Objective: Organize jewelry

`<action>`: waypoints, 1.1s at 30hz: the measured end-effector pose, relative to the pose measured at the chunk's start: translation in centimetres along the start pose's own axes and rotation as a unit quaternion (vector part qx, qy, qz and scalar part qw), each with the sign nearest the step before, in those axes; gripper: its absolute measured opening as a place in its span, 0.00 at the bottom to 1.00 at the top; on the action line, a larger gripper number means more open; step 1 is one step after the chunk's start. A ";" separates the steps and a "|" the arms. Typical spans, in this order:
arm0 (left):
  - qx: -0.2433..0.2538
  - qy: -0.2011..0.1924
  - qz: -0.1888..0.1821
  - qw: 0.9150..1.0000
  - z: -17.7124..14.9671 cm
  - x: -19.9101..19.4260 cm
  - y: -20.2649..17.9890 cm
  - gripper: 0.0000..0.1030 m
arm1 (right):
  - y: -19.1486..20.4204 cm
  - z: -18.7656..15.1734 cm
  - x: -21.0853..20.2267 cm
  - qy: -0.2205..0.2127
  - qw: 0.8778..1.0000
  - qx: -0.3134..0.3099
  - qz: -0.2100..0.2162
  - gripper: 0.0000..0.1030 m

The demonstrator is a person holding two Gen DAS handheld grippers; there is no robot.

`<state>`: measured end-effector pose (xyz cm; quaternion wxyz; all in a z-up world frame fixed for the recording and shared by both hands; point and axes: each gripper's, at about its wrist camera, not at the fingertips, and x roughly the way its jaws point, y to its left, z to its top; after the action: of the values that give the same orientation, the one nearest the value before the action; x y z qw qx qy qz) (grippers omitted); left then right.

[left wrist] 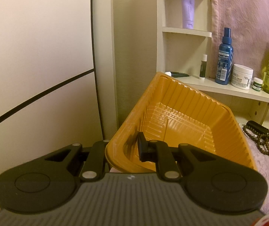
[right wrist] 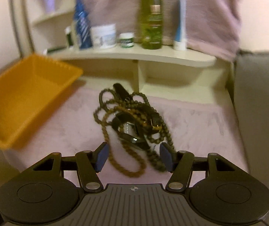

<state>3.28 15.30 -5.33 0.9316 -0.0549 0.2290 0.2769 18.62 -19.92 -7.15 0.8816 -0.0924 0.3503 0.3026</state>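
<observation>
My left gripper is shut on the near rim of an empty orange plastic tray and holds it tilted. The tray also shows at the left of the right wrist view. A tangled pile of brown bead necklaces, a watch and dark bracelets lies on the pink cloth; its edge shows at the right of the left wrist view. My right gripper is open, its blue pads on either side of the near end of the pile. The right wrist view is blurred.
A cream shelf behind holds a blue spray bottle, a white cream jar, a green bottle and tubes. A pink towel hangs behind. A grey cushion stands at right.
</observation>
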 end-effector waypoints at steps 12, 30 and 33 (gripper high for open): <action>-0.001 0.001 0.000 1.000 0.0 0.0 -0.1 0.14 | 1.5 0.0 4.5 0.010 0.994 -0.106 0.000 0.39; -0.001 0.004 -0.004 1.000 0.0 0.1 0.1 0.14 | -3.0 1.2 2.3 -0.021 0.986 0.127 0.104 0.23; 0.000 0.004 -0.004 1.000 0.0 0.1 0.1 0.14 | -5.1 1.2 1.8 -0.032 0.958 0.240 0.153 0.22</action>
<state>3.32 15.46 -5.37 0.9319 -0.0563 0.2322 0.2728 23.37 -22.65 -7.77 0.8317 0.1860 0.3942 0.3439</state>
